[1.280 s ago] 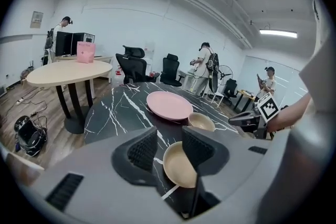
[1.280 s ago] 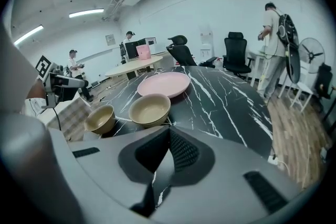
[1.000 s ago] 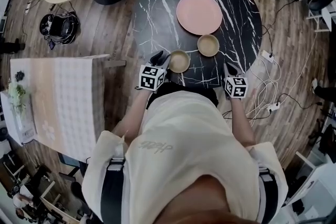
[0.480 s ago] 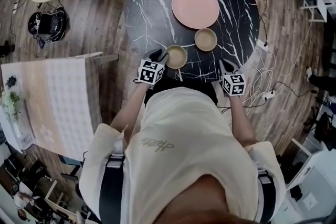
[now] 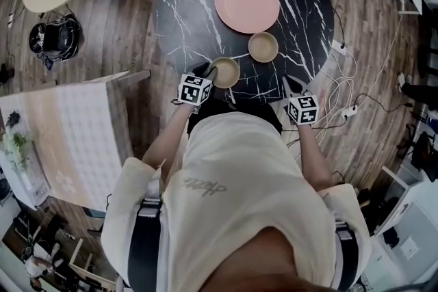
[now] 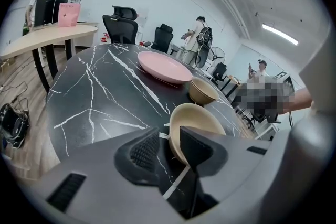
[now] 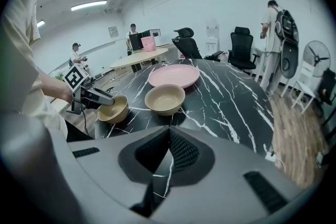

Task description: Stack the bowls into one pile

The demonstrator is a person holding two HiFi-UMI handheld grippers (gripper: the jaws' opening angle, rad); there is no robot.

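Bowls not stacked yet: near bowl is sitting at the table's near edge, second bowl just beyond, beside the pink plate. I'm seeing the left gripper having dropped onto the near bowl, jaws closing astride its rim, not yet pinching. Right gripper is idling clenched, empty. Pickup looks imminent.

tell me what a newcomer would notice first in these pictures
The round black white-veined marble table stands out at the head view's top, a big pink plate near its middle. At its near edge the left gripper straddles the rim of a beige bowl, jaws just closing, not yet pressing; a second beige bowl sits apart, nearer the plate.
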